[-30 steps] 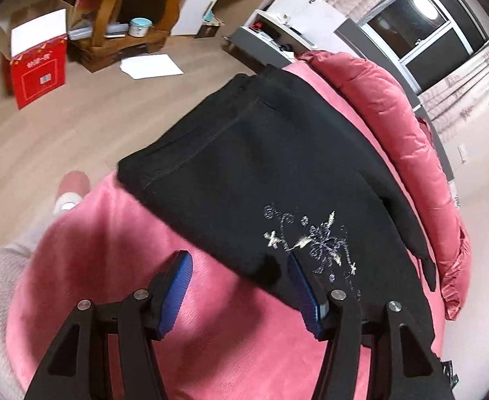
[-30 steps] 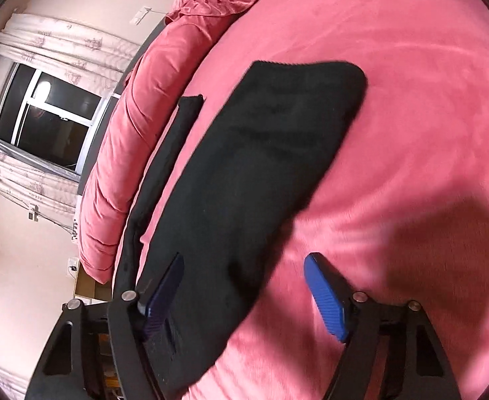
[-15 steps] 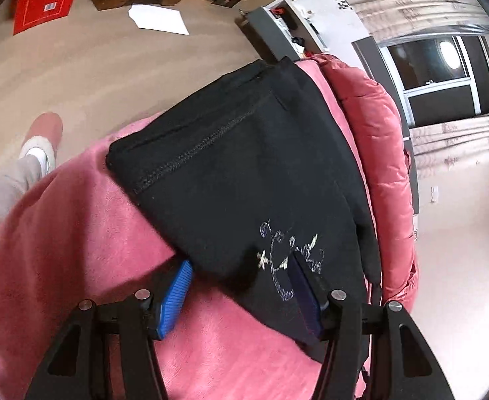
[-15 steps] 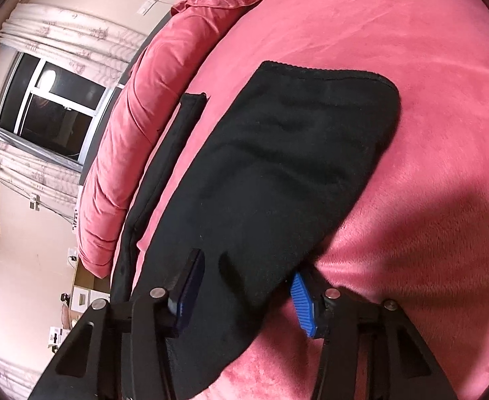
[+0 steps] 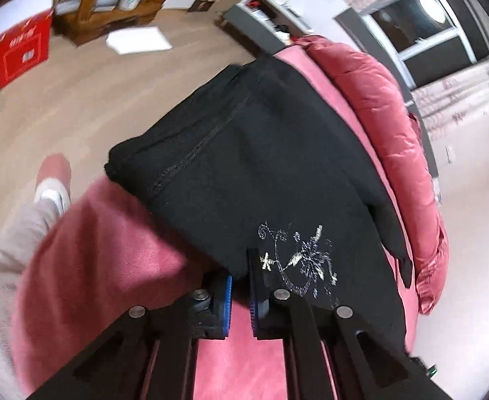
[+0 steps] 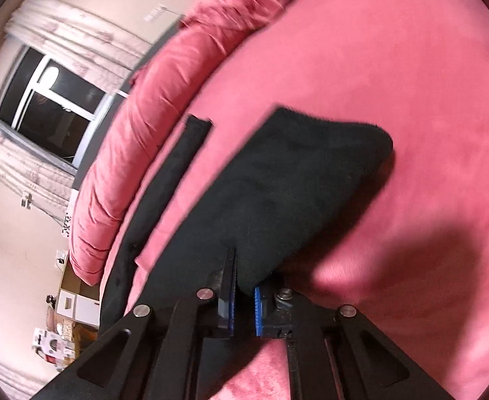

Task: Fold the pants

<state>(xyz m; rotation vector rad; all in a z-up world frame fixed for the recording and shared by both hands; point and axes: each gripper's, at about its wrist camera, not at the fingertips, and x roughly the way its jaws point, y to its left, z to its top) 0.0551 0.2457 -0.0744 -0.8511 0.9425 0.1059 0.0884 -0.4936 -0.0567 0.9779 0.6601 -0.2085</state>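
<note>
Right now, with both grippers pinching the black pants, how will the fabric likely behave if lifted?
The black pants will probably sag between the left gripper and right gripper: already lifted at each pinch, they drape limply. They look thick and fuzzy, so likely not slippery. The loose strip may trail behind.

Matte black left gripper (image 5: 239, 295) and right gripper (image 6: 243, 303), angular cut-out arms, round silver screws, ribbed blue pads (image 5: 227, 303). Beige trouser leg (image 5: 18, 226), white sock (image 5: 51, 196), pink slipper (image 5: 56, 170).

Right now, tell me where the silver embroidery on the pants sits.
In the left wrist view, the silver embroidery is lower right on the black pants, beside the left gripper.
</note>
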